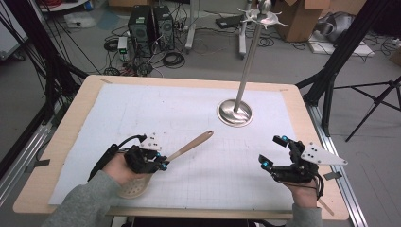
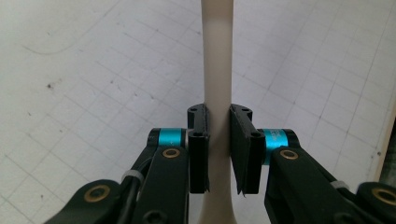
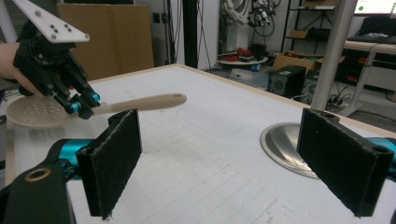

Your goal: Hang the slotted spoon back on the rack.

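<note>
A beige perforated spoon (image 1: 191, 144) is lifted off the white gridded mat (image 1: 142, 109), its handle pointing up and right toward the stand. My left gripper (image 1: 163, 165) is shut on the handle near the round head (image 1: 135, 187). In the left gripper view the two pads press the handle (image 2: 217, 56) from both sides. The right gripper view shows the spoon (image 3: 144, 102) held level by the left gripper (image 3: 84, 105), above the table. My right gripper (image 1: 272, 151) hovers at the mat's right side, jaws wide open with nothing between them.
A metal stand with a round base (image 1: 235, 112) and a tall pole (image 1: 248, 56) topped by hooks rises at the back right of the mat. The wooden table edge (image 1: 189, 213) runs along the front. Computers, cables and boxes lie on the floor beyond.
</note>
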The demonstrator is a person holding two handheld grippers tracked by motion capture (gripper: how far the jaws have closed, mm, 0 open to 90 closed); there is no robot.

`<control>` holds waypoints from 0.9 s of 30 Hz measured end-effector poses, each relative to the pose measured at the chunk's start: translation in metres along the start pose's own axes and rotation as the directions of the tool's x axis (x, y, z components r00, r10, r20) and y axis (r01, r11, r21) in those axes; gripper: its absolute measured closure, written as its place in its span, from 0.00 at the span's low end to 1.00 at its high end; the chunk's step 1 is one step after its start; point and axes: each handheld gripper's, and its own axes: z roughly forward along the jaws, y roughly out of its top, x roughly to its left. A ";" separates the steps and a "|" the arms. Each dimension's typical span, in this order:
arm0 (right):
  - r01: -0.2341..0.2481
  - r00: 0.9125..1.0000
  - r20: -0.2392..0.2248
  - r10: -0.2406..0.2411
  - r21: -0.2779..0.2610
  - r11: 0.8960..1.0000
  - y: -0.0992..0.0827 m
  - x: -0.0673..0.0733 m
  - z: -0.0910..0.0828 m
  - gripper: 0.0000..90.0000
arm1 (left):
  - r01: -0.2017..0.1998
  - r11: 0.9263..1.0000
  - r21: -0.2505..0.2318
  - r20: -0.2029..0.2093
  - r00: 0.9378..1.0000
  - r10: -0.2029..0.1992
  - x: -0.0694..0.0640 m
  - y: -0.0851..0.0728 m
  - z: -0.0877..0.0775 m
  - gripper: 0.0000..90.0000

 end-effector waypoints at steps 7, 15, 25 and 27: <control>-0.009 1.000 0.001 0.009 0.007 1.000 -0.003 -0.004 0.001 0.14 | 0.039 0.997 -0.074 -0.001 0.999 -0.039 0.010 0.014 -0.010 0.86; -0.019 1.000 0.009 0.019 0.004 1.000 -0.005 -0.004 -0.003 0.14 | 0.032 0.995 -0.097 -0.004 0.999 -0.032 0.017 0.027 -0.017 0.86; -0.016 1.000 0.007 0.016 0.003 1.000 -0.005 -0.004 -0.004 0.14 | 0.034 0.993 -0.111 0.000 0.999 -0.034 0.020 0.034 -0.018 0.86; -0.016 1.000 0.008 0.016 0.003 1.000 -0.005 -0.004 -0.004 0.14 | 0.043 0.992 -0.117 0.004 0.999 -0.043 0.021 0.037 -0.018 0.86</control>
